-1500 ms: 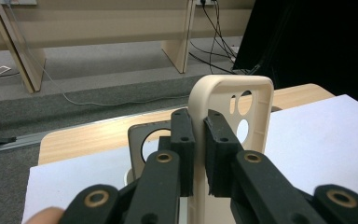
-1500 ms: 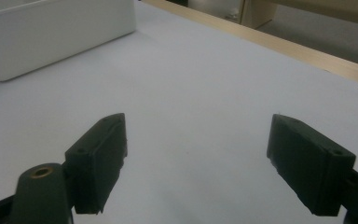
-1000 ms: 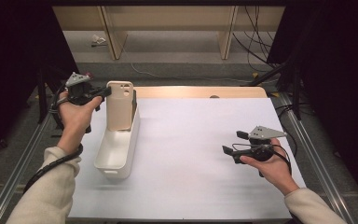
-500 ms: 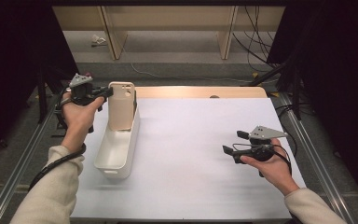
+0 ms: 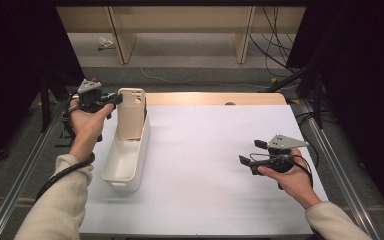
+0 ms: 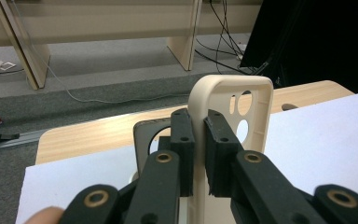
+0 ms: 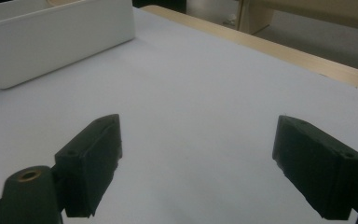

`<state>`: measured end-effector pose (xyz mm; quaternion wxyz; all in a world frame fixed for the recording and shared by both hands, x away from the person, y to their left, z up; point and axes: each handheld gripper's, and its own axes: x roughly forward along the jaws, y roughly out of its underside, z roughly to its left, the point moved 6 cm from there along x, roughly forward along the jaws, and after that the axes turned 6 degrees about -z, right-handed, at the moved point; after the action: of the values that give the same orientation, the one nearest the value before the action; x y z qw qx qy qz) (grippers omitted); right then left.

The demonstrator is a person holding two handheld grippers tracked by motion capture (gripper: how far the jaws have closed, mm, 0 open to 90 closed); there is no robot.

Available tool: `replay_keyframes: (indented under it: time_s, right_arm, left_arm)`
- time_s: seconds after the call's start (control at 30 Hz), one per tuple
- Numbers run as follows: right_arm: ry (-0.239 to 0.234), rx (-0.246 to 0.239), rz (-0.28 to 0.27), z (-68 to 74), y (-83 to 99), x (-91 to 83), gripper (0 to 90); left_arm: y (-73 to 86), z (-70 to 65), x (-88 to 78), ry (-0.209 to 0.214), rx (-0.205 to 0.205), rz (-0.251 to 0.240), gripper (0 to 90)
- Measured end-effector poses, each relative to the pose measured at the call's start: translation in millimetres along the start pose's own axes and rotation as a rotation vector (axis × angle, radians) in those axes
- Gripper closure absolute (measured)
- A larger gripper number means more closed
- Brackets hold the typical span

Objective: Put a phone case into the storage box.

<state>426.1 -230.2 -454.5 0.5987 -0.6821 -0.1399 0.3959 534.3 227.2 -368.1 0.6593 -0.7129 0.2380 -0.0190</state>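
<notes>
A cream phone case (image 5: 131, 113) stands upright over the far end of a white bin (image 5: 125, 161) at the table's left. My left gripper (image 5: 111, 101) is shut on the case's left edge; in the left gripper view its pads (image 6: 182, 140) pinch the rim of the case (image 6: 251, 116), whose camera cutouts face me. A darker grey case (image 6: 145, 135) shows just behind the jaws. My right gripper (image 5: 253, 154) hovers open over the white sheet at the right, and in the right gripper view (image 7: 198, 163) its jaws stand wide apart with nothing between them.
The white sheet (image 5: 205, 165) covers most of the wooden table (image 5: 215, 98). Metal rails run along both sides. Beyond the far edge lie grey floor, wooden legs and cables. The bin's side (image 7: 51, 42) appears at the upper left of the right gripper view.
My left hand has shifted slightly with the phone case still pinched upright over the bin. The right hand has stayed where it was.
</notes>
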Motion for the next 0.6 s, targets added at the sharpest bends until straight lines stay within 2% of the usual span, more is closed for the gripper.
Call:
replay_keyframes:
  time_s: [0.5, 0.6]
  right_arm:
    - [0.001, 0.004, -0.002, -0.9, 0.1, -0.2, 16.6]
    - [0.0, 0.006, -0.002, -0.7, 0.1, -0.2, 16.6]
  left_arm:
    - [9.8, 7.5, 9.5, -0.015, -0.018, 0.017, 83.0]
    - [12.4, 8.8, 10.9, -0.021, -0.008, 0.026, 82.9]
